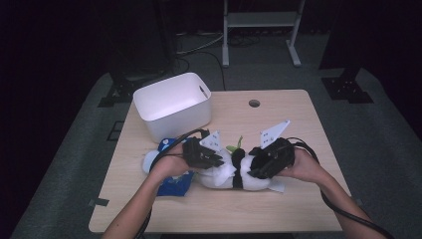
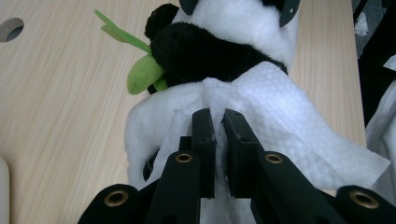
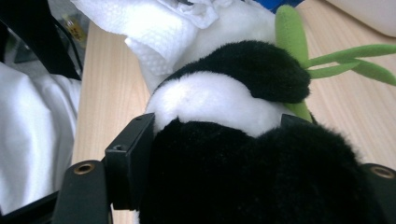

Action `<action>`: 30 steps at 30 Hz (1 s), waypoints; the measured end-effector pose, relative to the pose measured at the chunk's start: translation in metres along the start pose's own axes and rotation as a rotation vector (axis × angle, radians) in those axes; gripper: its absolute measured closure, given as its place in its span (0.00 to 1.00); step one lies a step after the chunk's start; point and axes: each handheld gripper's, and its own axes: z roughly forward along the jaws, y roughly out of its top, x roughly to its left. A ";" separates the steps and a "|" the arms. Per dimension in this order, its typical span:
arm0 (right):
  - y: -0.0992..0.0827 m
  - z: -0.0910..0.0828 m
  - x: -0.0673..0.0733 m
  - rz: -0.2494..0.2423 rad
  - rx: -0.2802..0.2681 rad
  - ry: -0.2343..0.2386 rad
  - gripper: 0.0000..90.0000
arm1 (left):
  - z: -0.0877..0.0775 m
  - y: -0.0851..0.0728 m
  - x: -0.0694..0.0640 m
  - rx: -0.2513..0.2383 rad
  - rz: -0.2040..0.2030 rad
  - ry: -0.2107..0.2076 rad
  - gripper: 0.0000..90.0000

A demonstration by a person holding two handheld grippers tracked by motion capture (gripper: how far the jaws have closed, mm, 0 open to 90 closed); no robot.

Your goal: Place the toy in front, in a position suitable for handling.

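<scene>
In the lower middle of the high view, the left hand-held gripper (image 1: 215, 162) pinches the white paper towel (image 2: 280, 107) on the plush panda (image 1: 244, 172), which lies lengthwise across the surface (image 1: 278, 114), while the right hand-held gripper (image 1: 253, 167) stands wide around its black end.

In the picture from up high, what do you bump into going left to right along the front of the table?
Blue packet → left gripper → panda plush → right gripper.
</scene>
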 end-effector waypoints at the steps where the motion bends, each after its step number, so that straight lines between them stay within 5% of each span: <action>1: 0.000 -0.002 0.001 -0.003 0.002 -0.008 0.31 | 0.001 0.000 0.000 0.003 0.004 -0.005 0.93; 22: -0.003 -0.015 0.002 -0.012 0.013 -0.046 0.32 | 0.006 0.005 0.000 0.002 -0.003 -0.024 0.92; 26: -0.001 -0.016 0.003 -0.036 -0.002 -0.068 0.29 | 0.006 0.004 0.001 0.002 -0.003 -0.028 0.92; 30: 0.002 -0.026 0.005 -0.067 -0.074 -0.107 0.30 | 0.007 0.005 0.001 -0.005 -0.010 -0.027 0.92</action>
